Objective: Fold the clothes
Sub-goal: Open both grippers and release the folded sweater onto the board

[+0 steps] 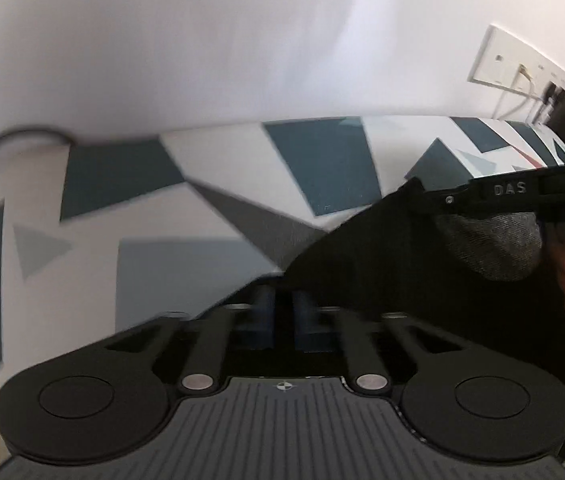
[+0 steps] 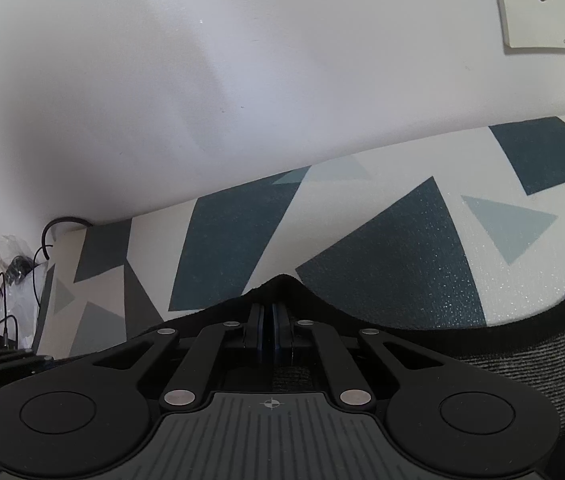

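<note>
White wall (image 2: pixel 162 80), geometric-patterned surface (image 2: pixel 402 260)

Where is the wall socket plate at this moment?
In the left wrist view the wall socket plate sits at the upper right on the white wall, just above the patterned mat, with cables plugged into it.

Motion blur smeared the left wrist view. The black garment (image 1: pixel 382 248) ran off its right edge, hiding the left tool's (image 1: pixel 281 312) fingertips and part of the patterned tabletop (image 1: pixel 202 184).
</note>
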Action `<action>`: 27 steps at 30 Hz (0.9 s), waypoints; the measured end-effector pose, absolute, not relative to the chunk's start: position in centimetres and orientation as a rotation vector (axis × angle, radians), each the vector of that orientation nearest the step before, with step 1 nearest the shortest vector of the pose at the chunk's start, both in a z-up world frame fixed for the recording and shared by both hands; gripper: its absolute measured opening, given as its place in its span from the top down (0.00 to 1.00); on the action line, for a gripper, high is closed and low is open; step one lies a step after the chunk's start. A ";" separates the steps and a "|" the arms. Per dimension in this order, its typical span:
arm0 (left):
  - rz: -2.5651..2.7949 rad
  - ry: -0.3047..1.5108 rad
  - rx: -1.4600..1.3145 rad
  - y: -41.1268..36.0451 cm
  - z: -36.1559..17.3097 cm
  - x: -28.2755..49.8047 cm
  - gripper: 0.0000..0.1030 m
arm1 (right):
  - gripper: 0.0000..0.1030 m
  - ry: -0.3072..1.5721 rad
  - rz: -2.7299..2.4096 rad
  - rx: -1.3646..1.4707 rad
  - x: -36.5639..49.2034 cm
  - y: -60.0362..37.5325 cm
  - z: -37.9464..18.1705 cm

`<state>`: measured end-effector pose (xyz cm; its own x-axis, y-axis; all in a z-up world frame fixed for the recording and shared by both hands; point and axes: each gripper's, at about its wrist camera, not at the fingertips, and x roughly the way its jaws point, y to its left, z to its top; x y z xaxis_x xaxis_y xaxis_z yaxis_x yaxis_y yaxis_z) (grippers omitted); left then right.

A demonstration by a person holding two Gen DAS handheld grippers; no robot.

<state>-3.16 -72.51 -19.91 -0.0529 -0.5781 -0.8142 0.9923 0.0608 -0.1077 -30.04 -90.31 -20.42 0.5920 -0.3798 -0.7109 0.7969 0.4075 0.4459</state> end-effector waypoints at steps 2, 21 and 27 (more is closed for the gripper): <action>-1.406 0.834 0.666 -71.8 -19.8 -3.3 0.97 | 0.96 0.559 -0.798 0.852 -29.9 -90.4 -20.4; -1.333 0.729 0.581 -70.4 -14.8 -5.0 0.66 | 0.54 0.340 -1.103 0.873 -41.8 -87.4 -16.4; -1.562 0.830 0.516 -74.3 -14.0 -12.5 0.49 | 0.55 0.267 -1.416 0.896 -56.0 -83.4 -16.3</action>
<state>-12.52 -74.33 -13.96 -0.1687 -0.6564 -0.7353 0.9767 -0.0111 -0.2143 -55.99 -83.44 -16.27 0.1881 -0.7346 -0.6519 0.9214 -0.0978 0.3762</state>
